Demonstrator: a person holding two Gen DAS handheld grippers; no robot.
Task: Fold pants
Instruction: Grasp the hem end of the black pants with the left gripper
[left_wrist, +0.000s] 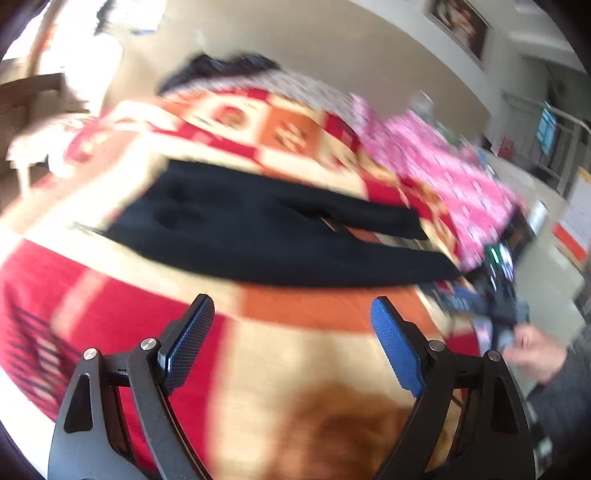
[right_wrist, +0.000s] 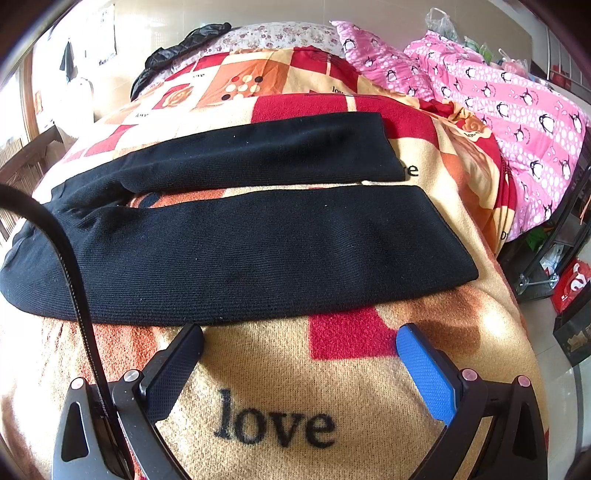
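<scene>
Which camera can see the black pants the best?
The right wrist camera. There the black pants are sharp and close, both legs lying flat and apart on the patterned blanket. The left wrist camera shows the same pants whole, but farther off and blurred.

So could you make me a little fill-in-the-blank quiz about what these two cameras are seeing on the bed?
1. The black knit pants lie flat with both legs ____ and apart.
2. The right gripper has its jaws ____, holding nothing.
3. The word printed on the red, orange and cream patterned blanket nearest that gripper is ____.
4. The pink quilt is printed with ____.

Missing words: unfolded; open; love; penguins
</scene>
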